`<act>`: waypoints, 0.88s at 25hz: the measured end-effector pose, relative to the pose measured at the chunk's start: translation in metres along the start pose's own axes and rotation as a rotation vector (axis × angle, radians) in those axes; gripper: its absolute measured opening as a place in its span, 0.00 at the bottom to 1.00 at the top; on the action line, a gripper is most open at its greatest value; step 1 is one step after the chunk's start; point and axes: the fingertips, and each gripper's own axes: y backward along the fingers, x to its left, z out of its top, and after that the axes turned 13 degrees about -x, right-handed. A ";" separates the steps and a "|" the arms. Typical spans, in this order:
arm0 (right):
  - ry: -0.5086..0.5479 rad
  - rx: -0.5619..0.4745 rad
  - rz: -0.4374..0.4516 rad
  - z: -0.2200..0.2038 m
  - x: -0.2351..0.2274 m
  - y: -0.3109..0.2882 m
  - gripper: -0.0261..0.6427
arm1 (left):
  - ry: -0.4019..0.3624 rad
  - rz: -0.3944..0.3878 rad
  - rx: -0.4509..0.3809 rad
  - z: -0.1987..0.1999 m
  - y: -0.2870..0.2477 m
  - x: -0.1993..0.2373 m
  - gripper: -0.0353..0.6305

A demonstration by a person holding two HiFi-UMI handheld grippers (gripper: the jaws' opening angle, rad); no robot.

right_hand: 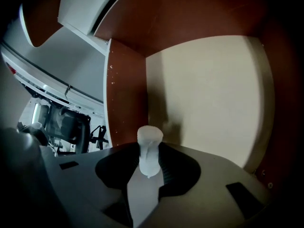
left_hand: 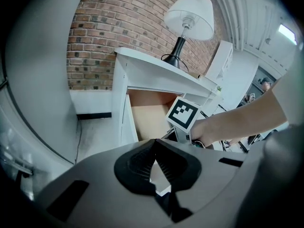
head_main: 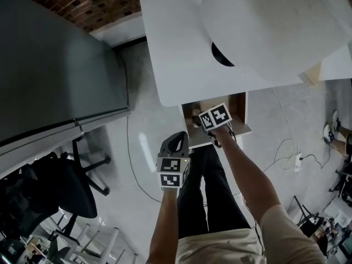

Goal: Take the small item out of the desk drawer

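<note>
The white desk (head_main: 181,65) has its drawer (head_main: 242,113) pulled out. Inside it is my right gripper (head_main: 200,120), under its marker cube. In the right gripper view a small, pale, translucent item (right_hand: 149,148) stands upright between the jaws, and the right gripper (right_hand: 150,163) is shut on it. Behind it are the drawer's pale bottom (right_hand: 209,94) and brown side wall (right_hand: 126,99). My left gripper (head_main: 177,141) hangs over the floor just left of the drawer, shut and holding nothing. Its tips (left_hand: 154,147) meet in the left gripper view, which looks at the open drawer (left_hand: 149,120).
A white-shaded lamp (head_main: 269,21) stands on the desk. A large grey cabinet (head_main: 55,65) fills the left side, with a black office chair (head_main: 55,194) below it. Cables and a power strip (head_main: 300,161) lie on the floor at right. The person's legs (head_main: 212,197) are below the drawer.
</note>
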 end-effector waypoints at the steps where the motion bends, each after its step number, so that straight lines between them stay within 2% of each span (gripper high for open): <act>1: 0.003 -0.005 0.002 0.001 0.004 0.004 0.26 | 0.003 0.001 0.000 0.002 0.002 -0.001 0.08; 10: 0.012 -0.068 0.006 0.018 0.031 0.046 0.26 | 0.000 0.009 0.005 0.022 0.017 -0.005 0.08; 22: -0.033 -0.162 0.017 0.032 0.058 0.097 0.26 | -0.033 -0.042 0.013 0.053 0.026 -0.024 0.08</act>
